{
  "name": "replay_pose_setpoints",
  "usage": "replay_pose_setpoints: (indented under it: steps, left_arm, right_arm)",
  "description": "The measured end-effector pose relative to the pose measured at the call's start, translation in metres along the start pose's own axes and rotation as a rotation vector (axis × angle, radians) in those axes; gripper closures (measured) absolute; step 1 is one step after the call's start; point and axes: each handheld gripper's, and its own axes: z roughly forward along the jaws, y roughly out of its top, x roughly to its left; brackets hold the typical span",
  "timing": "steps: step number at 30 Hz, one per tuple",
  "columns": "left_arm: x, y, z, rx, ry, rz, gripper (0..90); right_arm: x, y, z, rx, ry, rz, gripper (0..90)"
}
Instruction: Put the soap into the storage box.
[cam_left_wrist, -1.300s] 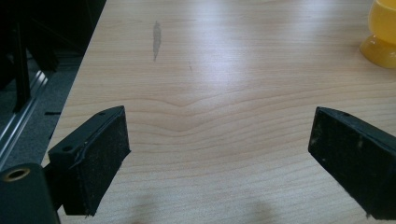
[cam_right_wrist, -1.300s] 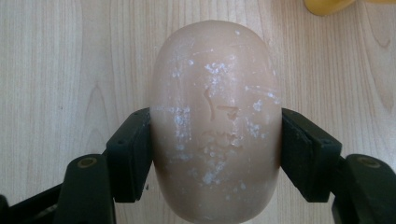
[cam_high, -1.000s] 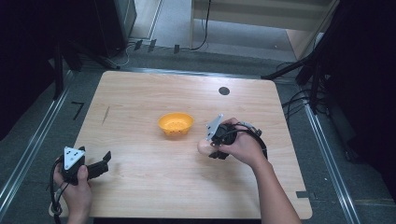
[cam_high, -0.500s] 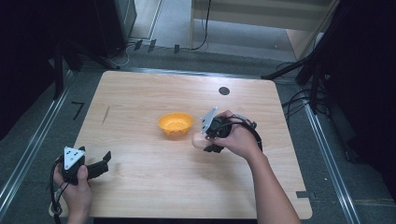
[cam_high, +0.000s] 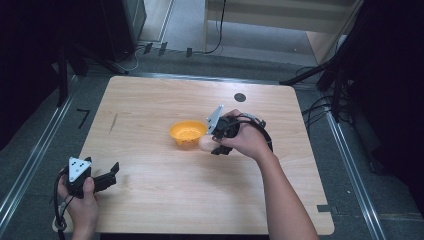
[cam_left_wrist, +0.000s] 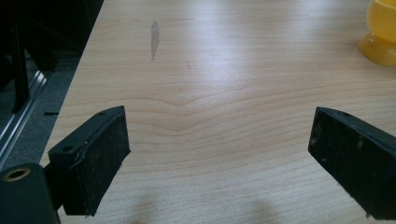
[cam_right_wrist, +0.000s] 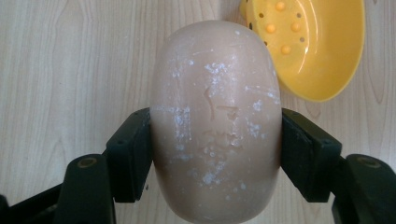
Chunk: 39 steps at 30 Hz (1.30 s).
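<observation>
A tan oval bar of soap (cam_right_wrist: 215, 121) with white scuffs is clamped between the jaws of my right gripper (cam_right_wrist: 215, 149). From above, the soap (cam_high: 205, 143) hangs just off the right rim of a yellow soap dish (cam_high: 187, 133) at the table's middle, with the right gripper (cam_high: 216, 140) shut on it. The dish (cam_right_wrist: 313, 42) has holes and small bumps inside, and shows at the upper right of the right gripper view. My left gripper (cam_high: 111, 175) rests open near the table's front left corner, its fingers (cam_left_wrist: 91, 163) wide apart over bare wood. The dish (cam_left_wrist: 380, 30) shows far right there.
The wooden table (cam_high: 150, 100) has a dark round hole (cam_high: 240, 97) near its far edge and a grey smudge (cam_left_wrist: 154, 35) toward the left. Metal rails (cam_high: 30, 160) and cables (cam_high: 320, 107) run along the floor beside the table.
My right gripper has carried the soap leftward, from right of the dish to its right rim. The left gripper has stayed put.
</observation>
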Motion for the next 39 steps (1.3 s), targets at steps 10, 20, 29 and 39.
replay_pose_setpoints:
  steps: [10,20,29,39]
  left_arm:
    - [0.0,0.0,0.0,-0.002,-0.005,0.0,5.7]
    - [0.0,0.0,0.0,0.0,-0.007,0.0,5.7]
    - [0.0,0.0,0.0,0.0,-0.01,-0.003,5.7]
    - [0.001,0.0,0.0,-0.002,-0.016,-0.007,5.7]
  right_arm:
    - [-0.012,0.012,0.006,0.008,0.007,-0.008,33.2]
    - [-0.023,0.021,0.009,0.016,0.015,-0.015,33.2]
    - [-0.032,0.033,0.011,0.013,0.022,-0.02,33.2]
    - [-0.046,0.052,0.018,0.024,0.028,-0.025,33.2]
